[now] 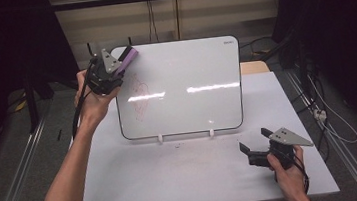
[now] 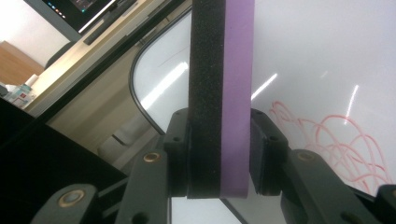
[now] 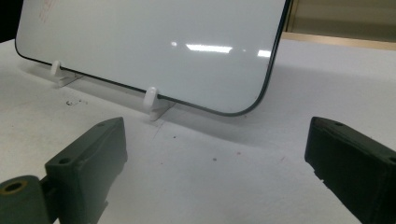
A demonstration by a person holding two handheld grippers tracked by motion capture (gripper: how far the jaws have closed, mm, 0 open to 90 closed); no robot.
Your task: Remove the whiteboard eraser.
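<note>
High view: left hand-held gripper (image 1: 121,66) squeezes the purple-and-black foam eraser (image 1: 129,59) at the white board's (image 1: 188,69) top corner, ready to wipe red scribbles (image 1: 138,92). Right hand-held gripper (image 1: 254,143) waits wide open and empty on the tabletop (image 1: 174,176).

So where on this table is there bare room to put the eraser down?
The widest free patch is the table in front of the whiteboard, between its two white feet and the near edge, left of the open right tongs. A narrower strip runs right of the board. The board's upper left is crowded: the left tongs hold the eraser there, above the red scribble.
</note>
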